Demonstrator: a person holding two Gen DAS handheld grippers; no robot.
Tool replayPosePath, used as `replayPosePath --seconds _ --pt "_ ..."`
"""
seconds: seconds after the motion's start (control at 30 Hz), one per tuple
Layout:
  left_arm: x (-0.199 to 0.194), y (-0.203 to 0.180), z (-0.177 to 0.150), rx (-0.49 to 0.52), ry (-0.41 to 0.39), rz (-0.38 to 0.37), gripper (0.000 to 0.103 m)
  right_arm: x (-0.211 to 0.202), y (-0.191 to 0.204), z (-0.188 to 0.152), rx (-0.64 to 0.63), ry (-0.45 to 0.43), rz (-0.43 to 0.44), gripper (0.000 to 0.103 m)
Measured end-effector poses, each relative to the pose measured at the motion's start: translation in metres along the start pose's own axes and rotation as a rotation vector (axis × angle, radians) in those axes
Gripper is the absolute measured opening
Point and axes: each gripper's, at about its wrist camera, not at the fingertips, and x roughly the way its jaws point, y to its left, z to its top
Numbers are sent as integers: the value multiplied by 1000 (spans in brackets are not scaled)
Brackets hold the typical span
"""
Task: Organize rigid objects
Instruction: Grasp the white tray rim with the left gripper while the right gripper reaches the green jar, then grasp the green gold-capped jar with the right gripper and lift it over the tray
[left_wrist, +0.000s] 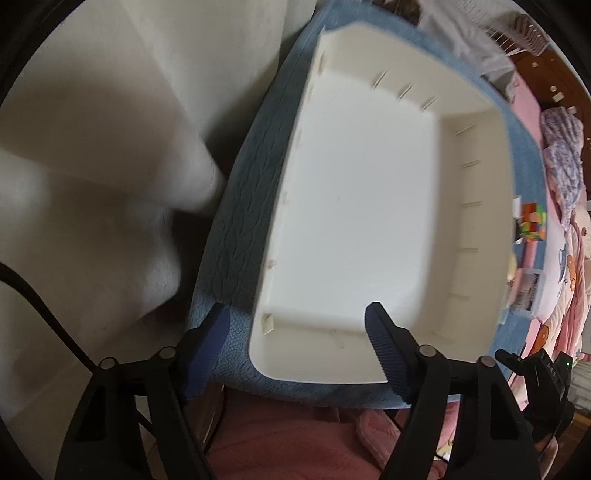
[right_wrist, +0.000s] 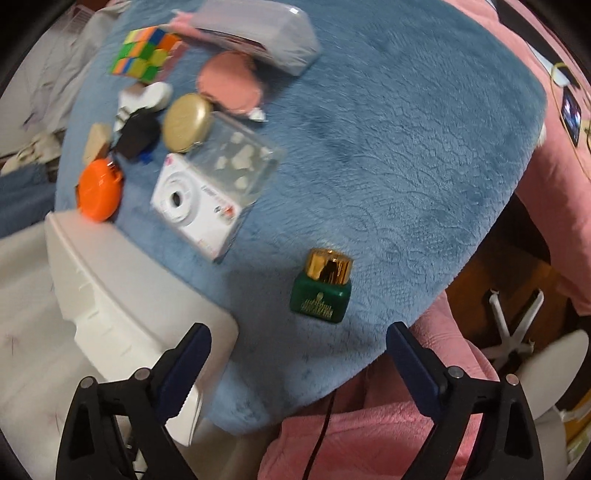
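Spread jaws of the right gripper (right_wrist: 297, 345) frame the green gold-capped jar (right_wrist: 322, 286) at lower centre, apparently for the empty white plastic bin (left_wrist: 369, 206) beneath the spread left gripper (left_wrist: 295, 332).

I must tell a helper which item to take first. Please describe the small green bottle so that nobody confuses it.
On the blue blanket, look away from the cluttered pile beside the white bin. The green bottle lies alone, nearest the right gripper. Only it has a shiny gold cap.

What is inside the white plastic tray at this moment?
Nothing: the white tray shows only its bare floor and ribbed walls. The left gripper's finger covers a small part of the near edge, so that spot stays unseen.
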Motion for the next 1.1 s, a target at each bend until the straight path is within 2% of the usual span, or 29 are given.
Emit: replayPosePath --seconds 0.13,0.23,0.33,0.43,0.5,0.57,0.67,0.77,0.87,0.97,1.1 --pt "16 5 2 5 44 38 72 10 -7 8 44 -4 -25 90" --pt "25 7 5 23 67 65 64 18 -10 10 56 -6 -51 87" --pt "33 13 6 19 98 57 53 26 -13 10 76 8 -59 83" --pt "39 17 5 10 128 35 39 34 -16 8 88 17 -62 74" --pt "42 20 5 15 140 44 23 38 -16 6 87 20 -59 67" --pt "44 25 5 12 156 46 19 40 -17 5 97 17 -57 65" --pt "48 34 5 21 202 21 7 43 -22 0 102 -4 -61 60" --pt "54 36 2 71 235 19 5 41 -21 -3 70 -59 -101 58" --pt "51 36 -1 133 236 32 5 40 -18 -4 48 -89 -105 42" --pt "47 33 -3 182 223 57 5 40 -19 -5 55 -103 -101 42" --pt "37 49 0 176 211 75 4 37 -14 -8 17 -134 -134 42"
